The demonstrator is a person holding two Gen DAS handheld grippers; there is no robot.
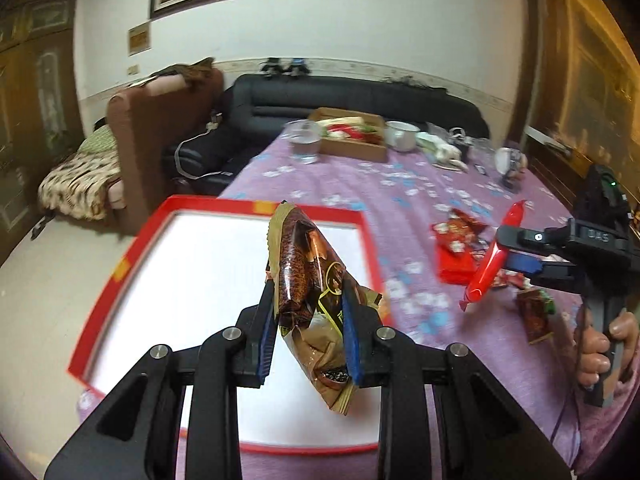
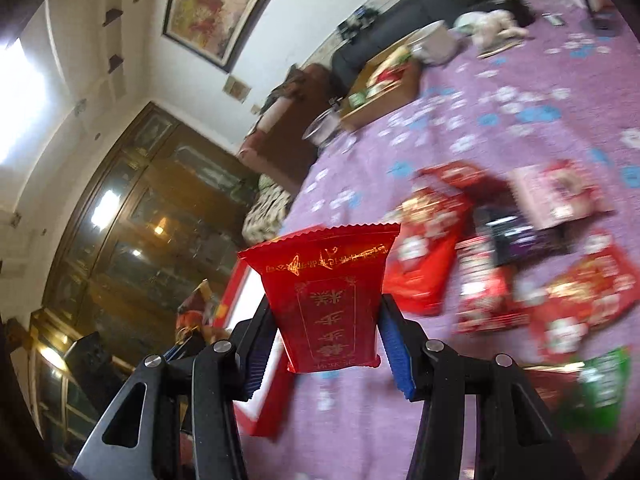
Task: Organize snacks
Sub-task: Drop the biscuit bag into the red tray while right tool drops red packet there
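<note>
1. Now the left gripper (image 1: 310, 320) is clamped on a brown and gold snack packet (image 1: 310, 280), its blue pads (image 1: 352, 340) pressed into the crumpled foil on both sides; the packet stands up between the fingers and hangs above the white inside of a red-rimmed tray (image 1: 96, 308).
2. The tray lies at the near left part of a table covered with a purple flowered cloth (image 1: 400, 192).
3. The right gripper (image 2: 324, 328) grips a flat red packet with gold lettering (image 2: 324, 292) by its two side edges, jaws about half apart; in the left wrist view that same packet (image 1: 490, 264) shows edge-on, tilted, held above the cloth to the right of the tray.
4. A person's hand (image 1: 608, 344) wraps the right gripper's handle.
5. More red snack packets (image 2: 432, 256) lie loose on the cloth beyond the right gripper, with a pink box (image 2: 560, 192) and a green packet (image 2: 600, 384) near them, all blurred.
6. Farther back on the table stand a glass bowl (image 1: 306, 140), an open cardboard box (image 1: 352, 136) and a white mug (image 1: 402, 134).
7. A black sofa (image 1: 360, 96) runs behind the table.
</note>
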